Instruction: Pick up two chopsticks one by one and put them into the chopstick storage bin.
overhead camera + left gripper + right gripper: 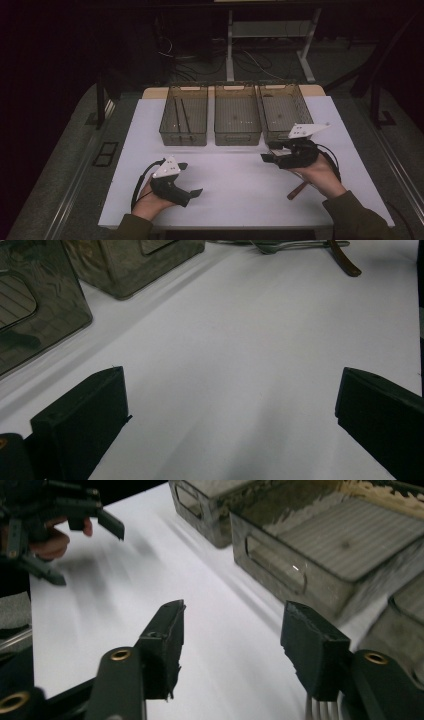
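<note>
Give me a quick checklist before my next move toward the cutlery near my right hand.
1. Right gripper jaws apart, nothing between the pads: ok.
2. Left gripper open over bare table: ok.
3. Fork and brown-handled piece lying flat on the table: ok.
4. Brown handle free of the right hand: not ok, partly beneath it.
5. Middle basket has room: ok.
6. Tines at the right jaw's base touching it: cannot tell.
</note>
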Available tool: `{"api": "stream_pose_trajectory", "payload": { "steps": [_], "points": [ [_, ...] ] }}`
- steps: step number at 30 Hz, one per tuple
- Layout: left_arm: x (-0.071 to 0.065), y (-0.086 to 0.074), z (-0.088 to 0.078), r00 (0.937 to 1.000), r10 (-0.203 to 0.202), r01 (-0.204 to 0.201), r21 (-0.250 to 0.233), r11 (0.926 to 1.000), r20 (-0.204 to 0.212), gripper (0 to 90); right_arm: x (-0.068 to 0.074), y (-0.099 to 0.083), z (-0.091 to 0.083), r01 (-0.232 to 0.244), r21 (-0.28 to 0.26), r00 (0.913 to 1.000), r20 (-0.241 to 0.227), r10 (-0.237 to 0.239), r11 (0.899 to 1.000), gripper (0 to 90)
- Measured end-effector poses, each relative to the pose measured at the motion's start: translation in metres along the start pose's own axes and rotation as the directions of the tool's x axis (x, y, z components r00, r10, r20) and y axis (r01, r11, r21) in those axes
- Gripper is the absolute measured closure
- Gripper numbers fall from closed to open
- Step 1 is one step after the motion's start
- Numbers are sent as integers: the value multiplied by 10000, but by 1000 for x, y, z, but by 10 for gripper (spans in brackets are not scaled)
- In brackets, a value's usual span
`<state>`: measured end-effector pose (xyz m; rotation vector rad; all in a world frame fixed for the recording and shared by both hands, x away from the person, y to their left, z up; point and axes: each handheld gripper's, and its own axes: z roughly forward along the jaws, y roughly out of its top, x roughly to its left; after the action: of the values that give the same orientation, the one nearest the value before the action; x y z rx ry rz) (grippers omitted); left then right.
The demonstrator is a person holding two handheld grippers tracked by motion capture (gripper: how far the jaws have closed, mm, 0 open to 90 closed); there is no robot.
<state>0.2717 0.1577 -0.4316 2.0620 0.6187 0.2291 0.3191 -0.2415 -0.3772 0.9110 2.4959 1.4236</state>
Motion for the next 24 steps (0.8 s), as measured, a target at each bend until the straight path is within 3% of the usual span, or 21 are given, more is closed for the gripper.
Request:
{"api": "stream_pose_trajectory", "payload": {
  "steps": [6, 16, 24],
  "points": [
    [0, 0, 0, 10000, 10, -10, 7, 10000, 3, 0, 3, -22, -14, -224, 275, 9997, 39, 223, 9994, 527],
    [0, 0, 0, 10000, -27, 27, 7, 10000, -18, 0, 4, -50, -35, -177, 579, 9993, 340, 158, 9982, 701],
    [0, 0, -1, 10000, 32, -32, 72, 10000, -7, 0, 1, -75, -48, -192, 1153, 9987, 485, 137, 9931, 854]
  ]
}}
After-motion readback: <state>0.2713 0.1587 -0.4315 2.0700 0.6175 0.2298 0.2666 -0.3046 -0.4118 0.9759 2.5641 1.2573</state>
